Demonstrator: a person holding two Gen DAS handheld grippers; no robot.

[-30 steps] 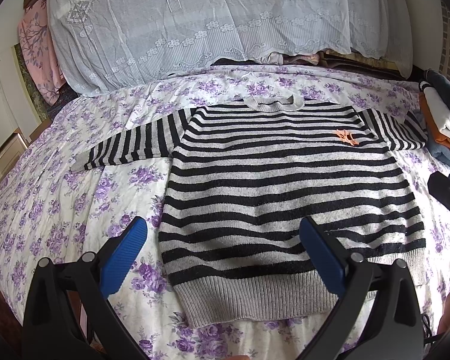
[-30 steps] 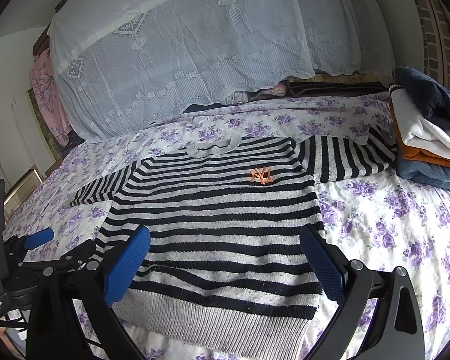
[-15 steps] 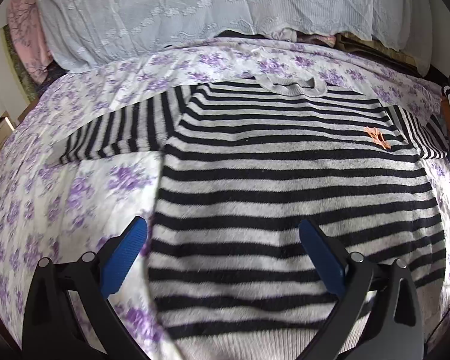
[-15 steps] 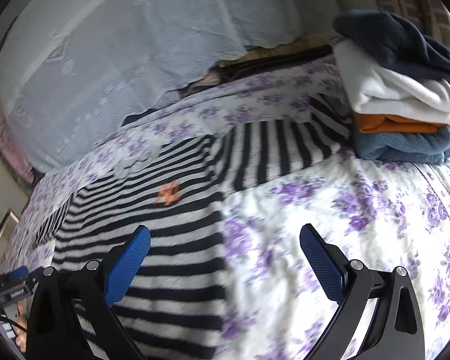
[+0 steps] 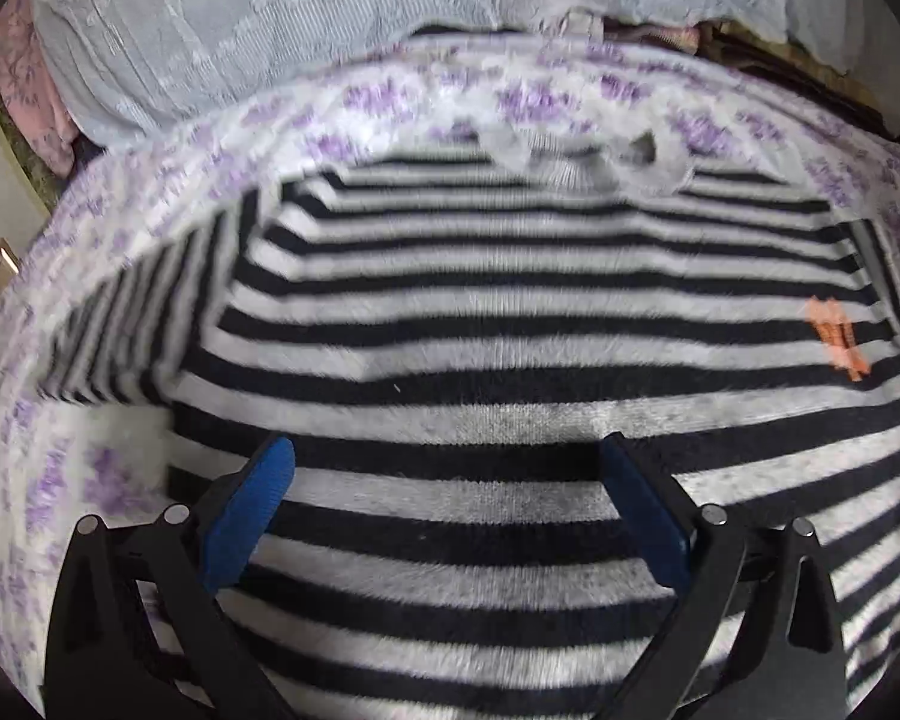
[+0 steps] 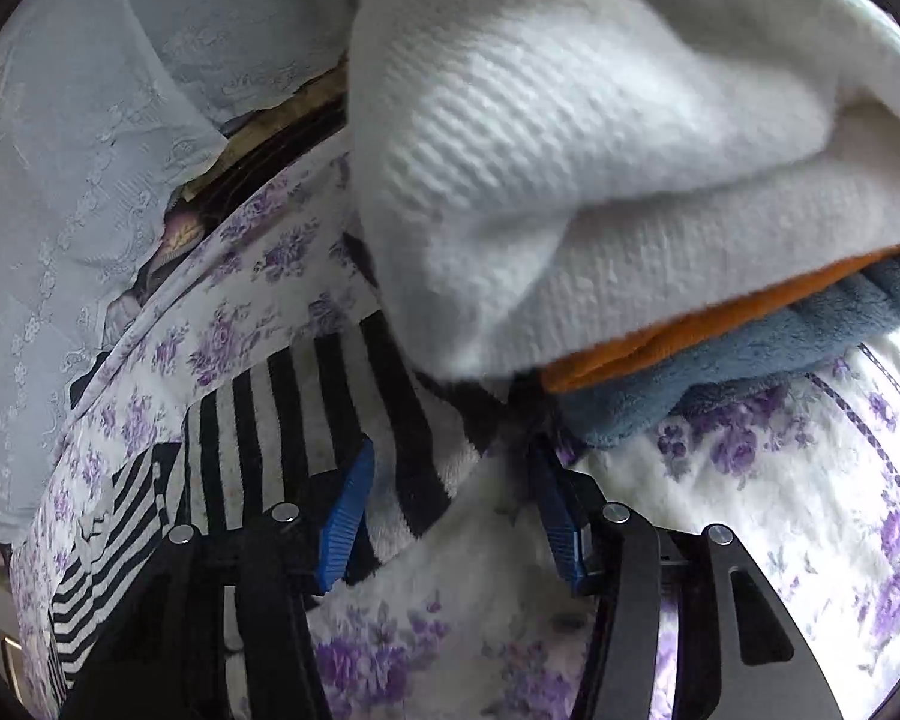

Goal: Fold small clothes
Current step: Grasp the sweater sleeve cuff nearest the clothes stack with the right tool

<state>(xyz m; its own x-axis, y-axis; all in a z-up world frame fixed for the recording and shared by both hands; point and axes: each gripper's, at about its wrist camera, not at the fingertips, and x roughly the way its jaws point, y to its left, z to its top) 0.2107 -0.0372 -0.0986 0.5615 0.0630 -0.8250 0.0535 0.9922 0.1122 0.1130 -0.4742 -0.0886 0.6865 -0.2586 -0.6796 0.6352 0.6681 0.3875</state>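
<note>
The striped sweater (image 5: 510, 360) lies flat on the flowery bed (image 6: 780, 480), neck at the far side. Its right sleeve (image 6: 330, 420) runs out sideways to the right, and its end goes under the pile of folded clothes (image 6: 570, 180).

The right gripper (image 6: 450, 516) is the near one for this sleeve. Its fingers are apart, one on each side of the sleeve end, not yet pinching it. The sleeve runs away to the left from there, so it would fold in toward the body.

The left gripper (image 5: 450, 510) hangs over the sweater's middle, fingers wide apart, holding nothing. The left sleeve (image 5: 138, 324) lies off to its left.
</note>
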